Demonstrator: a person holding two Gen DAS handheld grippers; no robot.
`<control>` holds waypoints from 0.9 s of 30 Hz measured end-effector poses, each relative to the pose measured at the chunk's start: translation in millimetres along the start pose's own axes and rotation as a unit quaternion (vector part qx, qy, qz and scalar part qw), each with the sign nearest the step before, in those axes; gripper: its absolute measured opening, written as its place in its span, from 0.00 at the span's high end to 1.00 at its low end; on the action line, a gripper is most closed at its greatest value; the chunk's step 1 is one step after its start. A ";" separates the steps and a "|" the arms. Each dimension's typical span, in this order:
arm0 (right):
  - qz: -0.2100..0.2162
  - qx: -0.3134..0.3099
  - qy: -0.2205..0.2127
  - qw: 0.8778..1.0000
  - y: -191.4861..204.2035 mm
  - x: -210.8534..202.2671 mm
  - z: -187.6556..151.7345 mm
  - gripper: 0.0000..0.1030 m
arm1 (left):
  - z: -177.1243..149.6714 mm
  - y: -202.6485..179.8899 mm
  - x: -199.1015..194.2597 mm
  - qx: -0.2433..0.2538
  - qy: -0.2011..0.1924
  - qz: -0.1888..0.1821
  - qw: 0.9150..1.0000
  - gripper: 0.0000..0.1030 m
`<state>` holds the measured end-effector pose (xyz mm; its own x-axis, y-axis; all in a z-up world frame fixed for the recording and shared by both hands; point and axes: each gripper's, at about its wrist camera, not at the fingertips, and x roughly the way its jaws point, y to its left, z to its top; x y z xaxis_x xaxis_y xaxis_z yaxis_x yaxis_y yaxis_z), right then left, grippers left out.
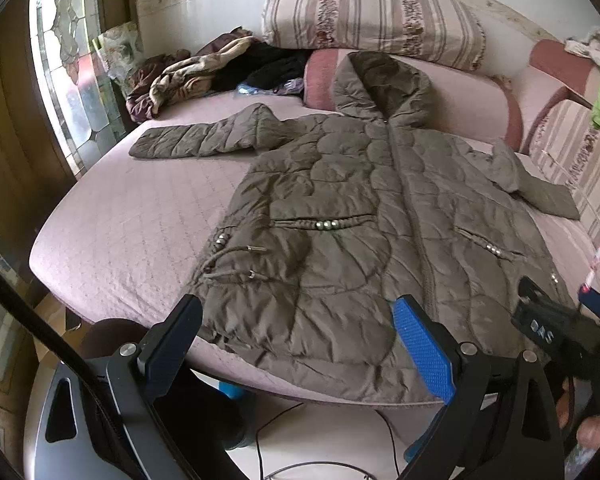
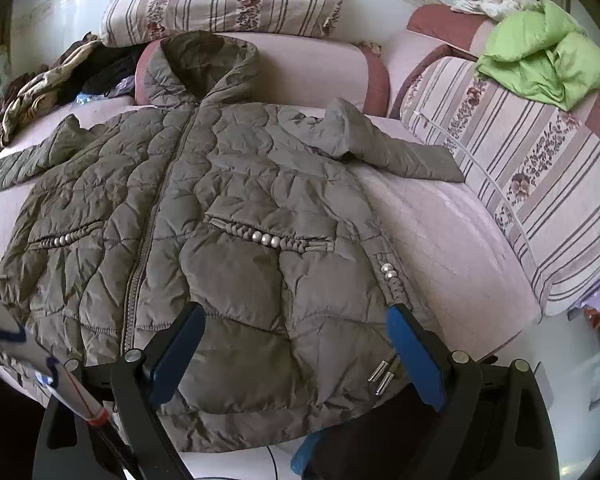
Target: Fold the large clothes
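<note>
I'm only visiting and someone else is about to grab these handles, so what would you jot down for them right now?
Left tool: open, holding nothing, poised over the jacket's near hem.
Right tool: open, holding nothing, also poised over the near hem, further along it.
Jacket: olive quilted, lying flat and front up on the pink bed, zipped, hood toward the pillows, both sleeves spread out to the sides.
Done: jacket laid out flat; no fold made.
Left: fold the sleeves in over the body, then fold the body up, probably from the hem.
</note>
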<state>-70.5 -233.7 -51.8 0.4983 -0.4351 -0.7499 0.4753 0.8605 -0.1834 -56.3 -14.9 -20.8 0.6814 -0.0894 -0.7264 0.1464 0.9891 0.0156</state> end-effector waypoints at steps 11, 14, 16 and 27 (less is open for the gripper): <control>0.016 0.012 0.011 1.000 -3.5 6.2 -3.5 0.08 | -13.4 -14.3 5.2 0.030 0.021 -0.046 0.998 0.07; 0.013 0.015 0.016 1.000 -4.7 8.7 -4.7 0.08 | -14.9 -15.7 8.4 0.032 0.028 -0.044 0.998 0.07; 0.012 0.015 0.019 1.000 -4.9 10.5 -4.5 0.08 | -14.6 -16.7 9.5 0.034 0.029 -0.045 0.998 0.07; 0.007 0.015 0.026 1.000 -4.7 17.5 -5.1 0.08 | -15.7 -20.5 19.0 0.045 0.047 -0.048 0.997 0.07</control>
<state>-67.7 -244.0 -67.3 0.4665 -0.4086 -0.7845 0.4905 0.8575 -0.1549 -57.6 -35.0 -45.7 0.5922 -0.1670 -0.7883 0.2742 0.9617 0.0023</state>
